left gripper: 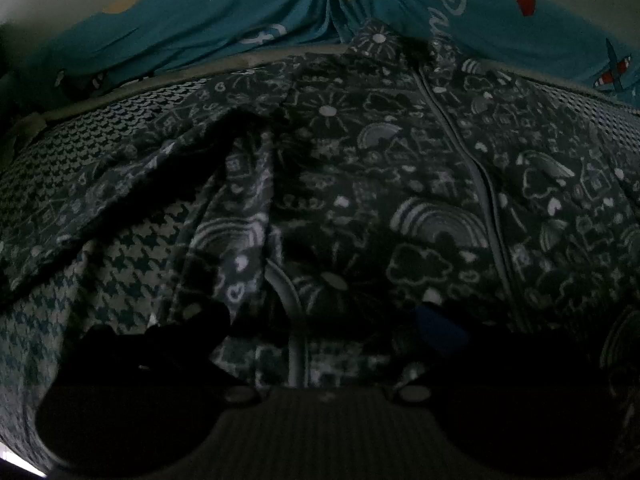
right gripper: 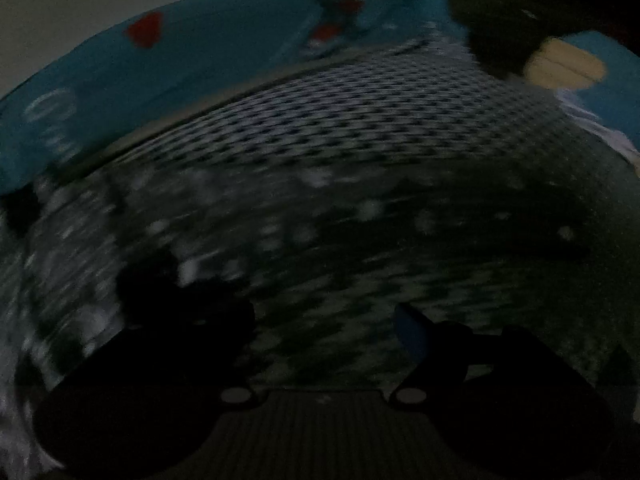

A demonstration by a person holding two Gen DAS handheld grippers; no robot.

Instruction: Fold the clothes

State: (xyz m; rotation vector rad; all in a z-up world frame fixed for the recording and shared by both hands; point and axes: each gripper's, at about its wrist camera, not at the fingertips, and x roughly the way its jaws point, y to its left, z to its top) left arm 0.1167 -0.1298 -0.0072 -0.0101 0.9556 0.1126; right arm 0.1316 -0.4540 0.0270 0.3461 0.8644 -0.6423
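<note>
In the dim left wrist view a dark zip-front garment point(left gripper: 380, 184), printed with pale rainbows, clouds and suns, lies spread on a houndstooth cover point(left gripper: 120, 248). Its zip point(left gripper: 476, 168) runs down the right half, and a sleeve point(left gripper: 224, 184) is bunched at the left. My left gripper point(left gripper: 312, 322) hangs low over the garment with its jaws wide apart and the cloth lying flat under them. The right wrist view is blurred by motion. There my right gripper point(right gripper: 304, 316) stands open over the houndstooth cover point(right gripper: 340, 120), the garment's edge point(right gripper: 120, 232) at its left finger, nothing gripped.
A teal printed cloth point(left gripper: 208, 12) with stars, letters and a plane lines the far side of the cover, with a pale wall behind it. In the right wrist view a dark shape point(right gripper: 500, 12) and a tan wooden piece point(right gripper: 564, 64) sit top right, and white fabric point(right gripper: 592, 128) lies at the right edge.
</note>
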